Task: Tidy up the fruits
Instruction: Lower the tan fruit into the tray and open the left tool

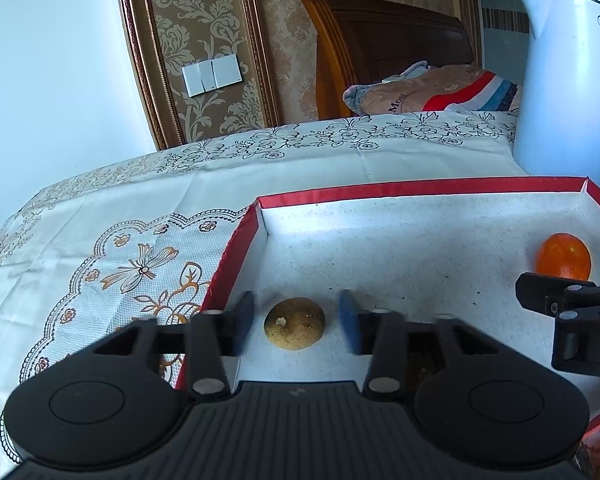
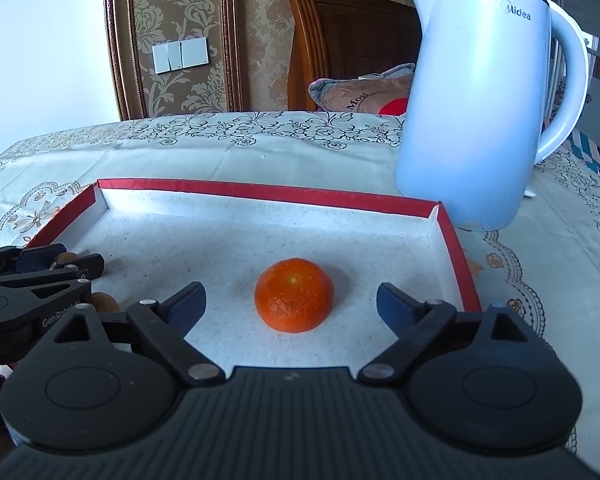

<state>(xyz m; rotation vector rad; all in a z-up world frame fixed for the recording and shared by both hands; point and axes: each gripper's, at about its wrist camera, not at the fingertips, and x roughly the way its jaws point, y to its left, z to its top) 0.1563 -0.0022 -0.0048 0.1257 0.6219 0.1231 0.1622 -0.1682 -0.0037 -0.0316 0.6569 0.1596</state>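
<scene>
Straddling a small tan fruit, the left gripper has its jaws apart, a clear gap on each side; pads not pressing, so released. Fruit sits on the white speckled floor of the red-rimmed tray, near its left wall.

Right gripper spread wide around an orange, fingers well off the peel on both sides; nothing grasped. Orange rests on the tray floor, toward the right wall, apart from the tan fruit.

Step in hand, as I read it: both fruits look set down in the tray and let go, a placement just finished. Equally could be the approach to a pick; the frames do not decide.

Next move, if placing: draw each tool straight back without nudging the fruit, since both are round and may roll. Further brownish fruits show dimly under the left tool in the right view; kind unclear.

Writing: kettle behind the tray reads "Midea". Left tool body reads "GenRobot", partly cut off. Pillow on the bed shows "Most".
</scene>
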